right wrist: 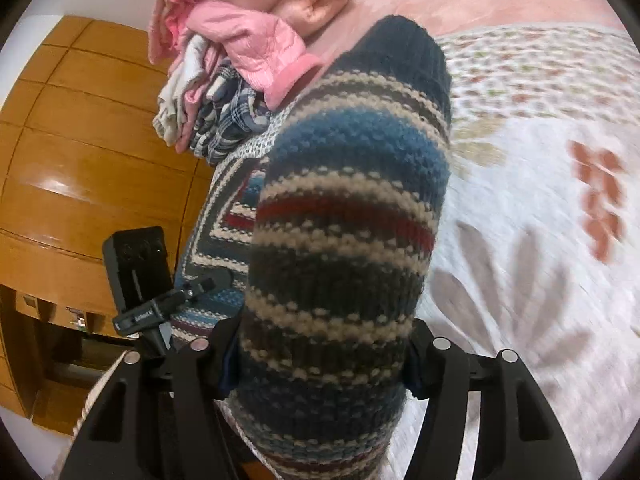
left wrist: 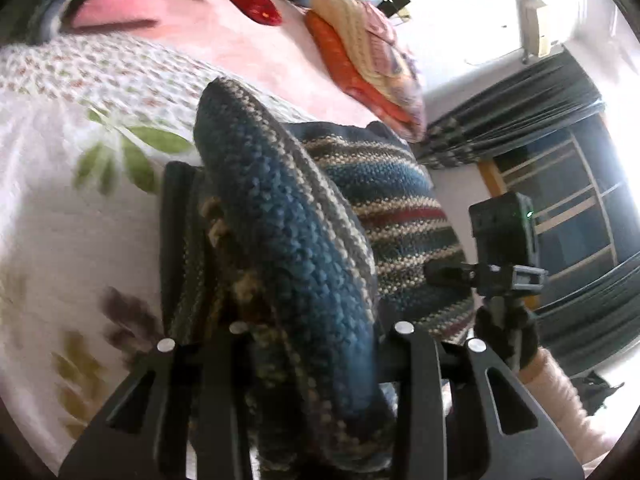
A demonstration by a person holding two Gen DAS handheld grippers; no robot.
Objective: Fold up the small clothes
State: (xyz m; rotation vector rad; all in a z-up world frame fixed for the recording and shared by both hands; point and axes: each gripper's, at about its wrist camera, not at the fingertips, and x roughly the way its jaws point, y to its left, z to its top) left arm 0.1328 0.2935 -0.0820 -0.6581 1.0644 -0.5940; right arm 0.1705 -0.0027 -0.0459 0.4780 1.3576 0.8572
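Both grippers are gripping the striped knitted sweater point(left wrist: 288, 216) of dark blue, cream and red wool, lifting it over the white bedsheet printed with leaves and small flowers point(left wrist: 52, 184). The left gripper point(left wrist: 280, 320) is pinching a thick bunched fold between its black fingers, closed tight on the wool. The right gripper point(right wrist: 320, 340) is likewise clamping a striped fold that is rising up in front of its camera. Far on the bed, a pile of pink and checked clothes point(right wrist: 232, 52) is lying near the wooden wardrobe point(right wrist: 80, 152).
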